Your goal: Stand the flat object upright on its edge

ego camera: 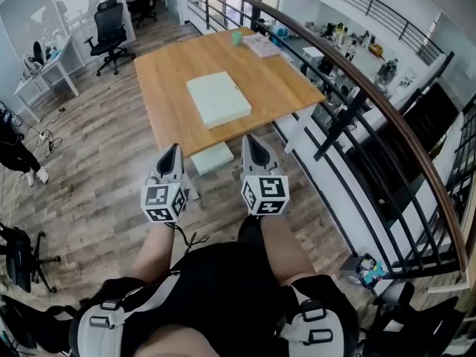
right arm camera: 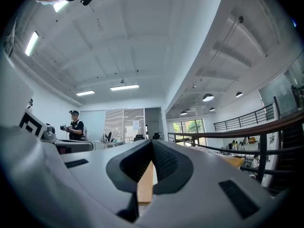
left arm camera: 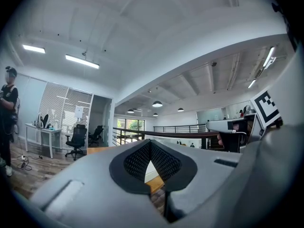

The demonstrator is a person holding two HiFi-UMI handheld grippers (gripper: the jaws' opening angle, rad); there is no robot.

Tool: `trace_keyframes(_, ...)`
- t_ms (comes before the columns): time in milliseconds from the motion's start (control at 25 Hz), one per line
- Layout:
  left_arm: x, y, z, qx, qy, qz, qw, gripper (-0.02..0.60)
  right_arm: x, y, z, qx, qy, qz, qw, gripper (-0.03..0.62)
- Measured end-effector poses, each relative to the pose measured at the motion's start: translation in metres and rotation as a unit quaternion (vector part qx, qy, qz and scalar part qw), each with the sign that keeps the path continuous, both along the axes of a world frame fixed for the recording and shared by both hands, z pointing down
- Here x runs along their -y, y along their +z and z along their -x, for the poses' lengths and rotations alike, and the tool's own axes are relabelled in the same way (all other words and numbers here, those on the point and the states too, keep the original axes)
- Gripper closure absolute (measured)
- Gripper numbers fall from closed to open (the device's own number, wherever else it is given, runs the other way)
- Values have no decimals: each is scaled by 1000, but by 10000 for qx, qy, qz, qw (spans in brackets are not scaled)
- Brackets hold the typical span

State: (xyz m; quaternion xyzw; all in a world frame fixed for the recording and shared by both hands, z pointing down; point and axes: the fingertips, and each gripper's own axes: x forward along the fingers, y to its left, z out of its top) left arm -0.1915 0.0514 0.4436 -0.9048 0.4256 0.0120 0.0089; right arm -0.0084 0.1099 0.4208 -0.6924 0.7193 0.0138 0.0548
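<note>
A pale green flat slab (ego camera: 218,99) lies flat near the middle of the wooden table (ego camera: 167,69). Both grippers are held close to my body, short of the table's near edge and well clear of the slab. My left gripper (ego camera: 175,152) points towards the table with its jaws shut and nothing in them. My right gripper (ego camera: 251,141) is beside it, also shut and empty. In the left gripper view, the left gripper (left arm camera: 151,145) has its dark pads meeting. The right gripper (right arm camera: 152,145) looks the same in the right gripper view, with a strip of table edge (right arm camera: 145,183) showing below.
A second pale green block (ego camera: 212,158) sits low by the table's near edge. A small green cup (ego camera: 236,37) and papers (ego camera: 262,44) lie at the far end. A curved railing (ego camera: 387,117) runs along the right. An office chair (ego camera: 109,28) stands at the far left. A person (left arm camera: 7,108) stands left.
</note>
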Motion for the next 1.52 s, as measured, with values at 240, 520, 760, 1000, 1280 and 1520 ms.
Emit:
trace_keyframes(240, 45, 11, -24, 61, -153, 0, 9999, 583, 49, 11, -30, 32, -119, -33, 9999, 589)
trace_keyframes(520, 116, 12, -70, 181, -334, 68, 9993, 583, 131, 18, -77, 43, -307, 80, 9995, 589)
trace_keyframes(760, 172, 23, -108, 289, -457, 281, 9981, 583, 193, 29, -118, 146, -462, 232, 9986, 589)
trace_keyframes(1000, 225, 31, -145, 368, -659, 430, 9962, 583, 252, 45, -158, 214, -685, 473, 9963, 589)
trace_keyframes(1280, 286, 21, -180, 376, -1012, 574, 9925, 583, 328, 37, -190, 163, -1128, 659, 9913, 589)
trace_keyframes(1520, 325, 15, -190, 353, -1406, 644, 9873, 583, 384, 31, -204, 123, -1502, 735, 9858, 589)
